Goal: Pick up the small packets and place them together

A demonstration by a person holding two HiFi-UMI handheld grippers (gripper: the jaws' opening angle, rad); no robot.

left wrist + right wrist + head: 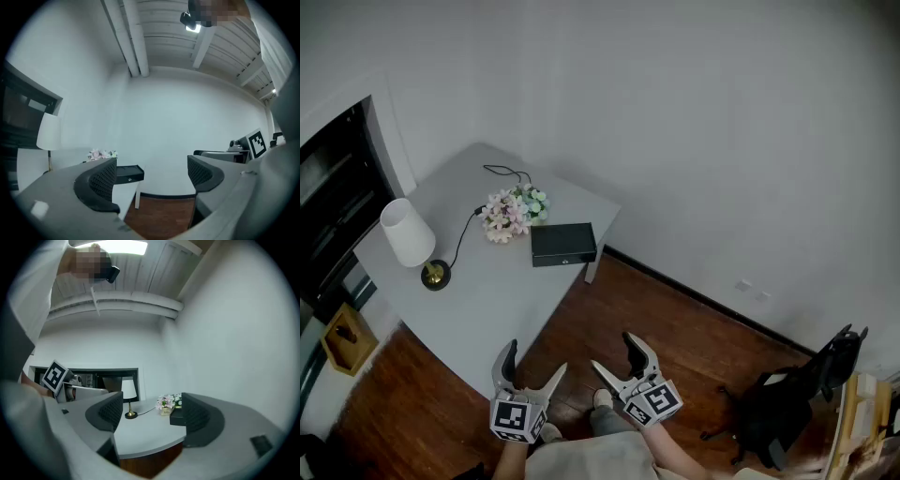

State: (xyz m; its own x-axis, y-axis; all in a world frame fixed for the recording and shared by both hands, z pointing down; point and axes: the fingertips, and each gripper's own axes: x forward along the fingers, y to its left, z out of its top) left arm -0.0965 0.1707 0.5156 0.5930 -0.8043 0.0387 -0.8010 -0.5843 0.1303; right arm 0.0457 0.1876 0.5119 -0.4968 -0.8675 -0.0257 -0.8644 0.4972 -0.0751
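1. Closest in, at the bottom of the head view, the left gripper and the right gripper are held side by side over the person's lap, each topped by its marker cube.
2. The left gripper's fingers are spread wide with nothing between them; its own view looks through the gap at floor, wall and a counter edge.
3. The right gripper's fingers are also spread as wide as they go and hold nothing. The counter top and the things on it show through the gap.
4. Both grippers hang above the brown wooden floor, just off the near edge of the counter and touching nothing.
5. The grey counter stands ahead and to the left, its far side against the wall.
6. A black box sits near the counter's right edge.
7. Just beyond the box, to its left, is a small bunch of pink and white flowers.
8. A white-shaded lamp on a round brass-coloured base stands toward the counter's left side, and its thin dark cable runs across the top toward the flowers.
9. The small packets cannot be made out in any view, so where they lie cannot be told.
10. Off to the right, well apart from the counter, a black chair stands on the floor.
11. Farthest back is the plain white wall.
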